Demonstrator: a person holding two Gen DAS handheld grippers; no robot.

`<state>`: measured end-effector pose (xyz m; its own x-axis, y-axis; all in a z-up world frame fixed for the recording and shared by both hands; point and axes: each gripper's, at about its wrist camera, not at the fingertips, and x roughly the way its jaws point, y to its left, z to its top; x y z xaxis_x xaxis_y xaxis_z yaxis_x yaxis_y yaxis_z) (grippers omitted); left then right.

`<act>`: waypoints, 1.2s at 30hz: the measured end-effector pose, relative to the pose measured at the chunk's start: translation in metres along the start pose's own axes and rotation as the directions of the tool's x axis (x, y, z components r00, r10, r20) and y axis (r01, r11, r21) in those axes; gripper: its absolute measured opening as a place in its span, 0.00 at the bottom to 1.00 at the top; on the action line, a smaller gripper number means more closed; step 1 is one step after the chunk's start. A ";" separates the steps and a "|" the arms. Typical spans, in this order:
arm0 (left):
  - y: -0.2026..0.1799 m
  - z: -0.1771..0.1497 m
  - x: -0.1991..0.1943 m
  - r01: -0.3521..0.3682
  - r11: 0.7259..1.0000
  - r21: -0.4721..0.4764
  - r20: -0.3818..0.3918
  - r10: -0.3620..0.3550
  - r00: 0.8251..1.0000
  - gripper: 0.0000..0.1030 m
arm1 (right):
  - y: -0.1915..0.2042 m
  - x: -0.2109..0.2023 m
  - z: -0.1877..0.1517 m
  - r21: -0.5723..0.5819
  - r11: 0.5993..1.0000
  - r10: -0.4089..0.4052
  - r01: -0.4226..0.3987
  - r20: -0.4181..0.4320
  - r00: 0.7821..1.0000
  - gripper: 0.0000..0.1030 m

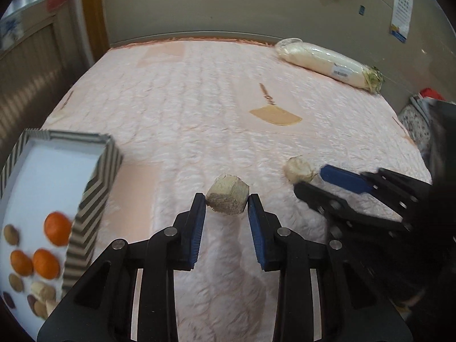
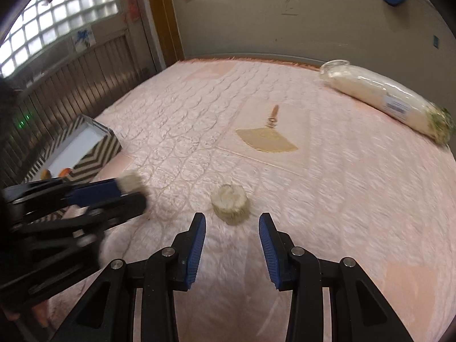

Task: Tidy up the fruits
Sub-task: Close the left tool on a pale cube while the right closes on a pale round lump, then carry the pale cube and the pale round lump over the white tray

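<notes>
Pink quilted bedding (image 1: 199, 108) is covering the bed, with a grey wall lying beyond its far edge. At the near left a striped box (image 1: 94, 199) is holding oranges (image 1: 57, 228) and small brown fruits. A wrapped white radish (image 1: 327, 61) is lying at the far right. The left hand-held gripper (image 1: 227, 202) is gripping a pale cut chunk (image 1: 228, 198) between its blue pads. The right hand-held gripper (image 2: 232, 222) is standing narrowly apart with nothing between its pads, just short of a round pale piece (image 2: 230, 203) that is resting on the bedding.
</notes>
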<state>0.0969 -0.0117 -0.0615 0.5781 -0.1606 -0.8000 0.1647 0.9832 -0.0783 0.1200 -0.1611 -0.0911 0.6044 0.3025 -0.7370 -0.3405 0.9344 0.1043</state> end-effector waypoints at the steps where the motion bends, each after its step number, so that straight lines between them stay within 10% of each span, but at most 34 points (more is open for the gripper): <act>1: 0.002 -0.002 -0.002 -0.005 1.000 -0.005 -0.003 0.005 1.000 0.29 | 0.001 0.003 0.001 -0.002 1.000 0.001 -0.001 0.001 1.000 0.36; 36: 0.065 -0.055 -0.090 -0.174 0.980 -0.092 0.106 0.183 0.977 0.29 | 0.108 -0.067 -0.021 -0.079 0.994 0.091 -0.081 0.135 0.987 0.27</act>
<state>0.0115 0.0714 -0.0274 0.6801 0.0139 -0.7330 -0.0125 0.9999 0.0074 0.0275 -0.0846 -0.0449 0.6624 0.4088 -0.6278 -0.4444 0.8891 0.1102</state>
